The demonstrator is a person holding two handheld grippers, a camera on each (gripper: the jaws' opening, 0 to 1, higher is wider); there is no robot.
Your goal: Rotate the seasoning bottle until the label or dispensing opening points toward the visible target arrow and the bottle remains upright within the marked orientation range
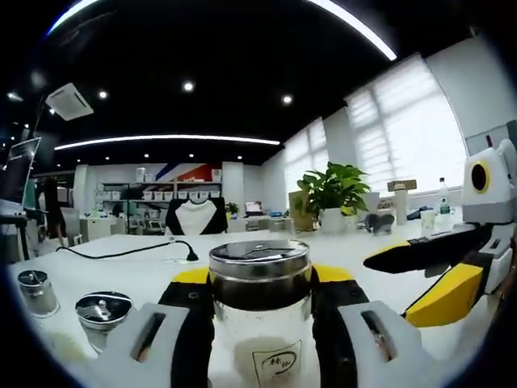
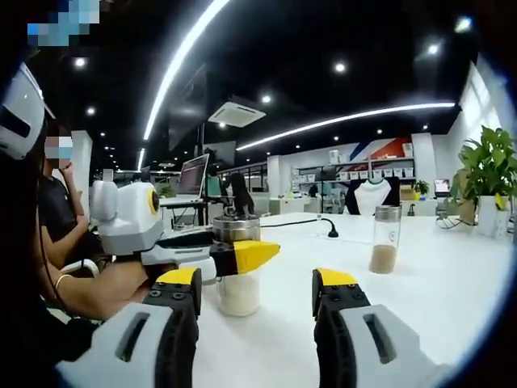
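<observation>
The seasoning bottle [image 1: 260,271], clear glass with a shiny metal lid and a small label low on its front, stands upright on the white table [image 1: 121,271]. My left gripper [image 1: 260,284] is shut on the bottle, one jaw on each side of it. In the right gripper view the same bottle [image 2: 239,296] holds white powder, and the left gripper [image 2: 242,257] grips it from the left. My right gripper [image 2: 257,287] is open, its yellow-tipped jaws a short way in front of the bottle and apart from it. It enters the left gripper view as the right gripper [image 1: 414,279].
Two small metal-lidded shakers [image 1: 37,293] [image 1: 103,312] stand left of the bottle. A taller jar with brown contents [image 2: 384,239] stands further along the table. A black cable [image 1: 121,252] and a potted plant [image 1: 333,198] lie beyond. A seated person [image 2: 60,222] is at the table's side.
</observation>
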